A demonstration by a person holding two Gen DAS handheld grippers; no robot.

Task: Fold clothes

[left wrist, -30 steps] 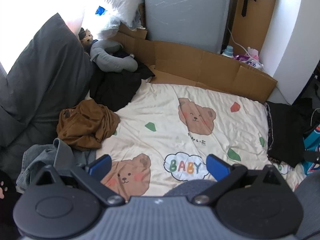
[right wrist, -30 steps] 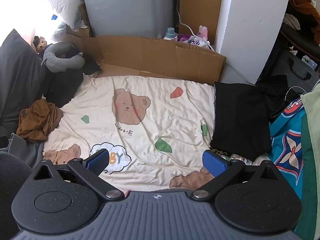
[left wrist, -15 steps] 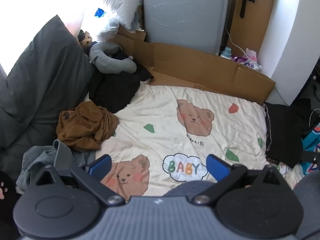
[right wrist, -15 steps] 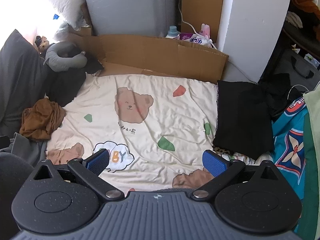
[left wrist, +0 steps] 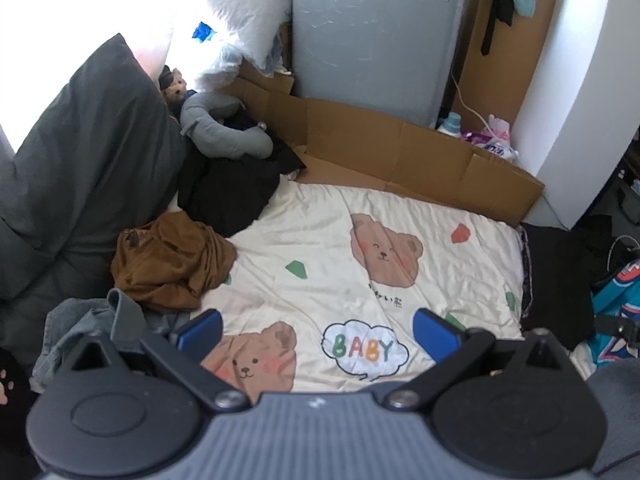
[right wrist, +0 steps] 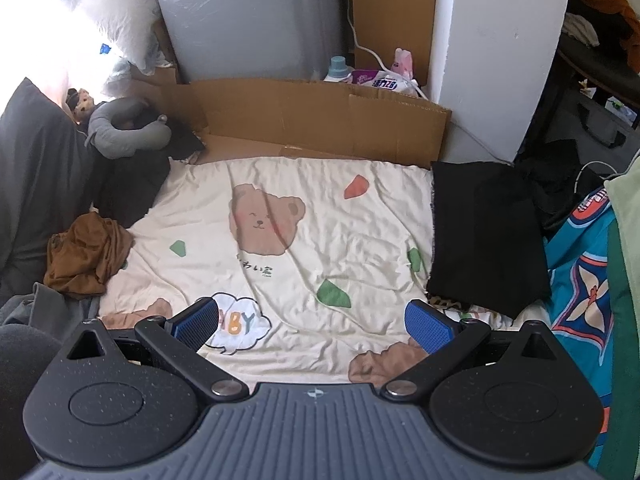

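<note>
Both tongs hang over the near edge of the bear-print sheet (left wrist: 360,264), spread wide and holding nothing. The left tongs (left wrist: 316,330) have the grey garment (left wrist: 80,328) just beside their left finger, and the crumpled brown garment (left wrist: 172,264) a little farther on the left. From the right tongs (right wrist: 314,322), the folded black cloth (right wrist: 484,232) lies ahead on the right. A cardboard sheet (right wrist: 320,120) stands behind the bed.
</note>
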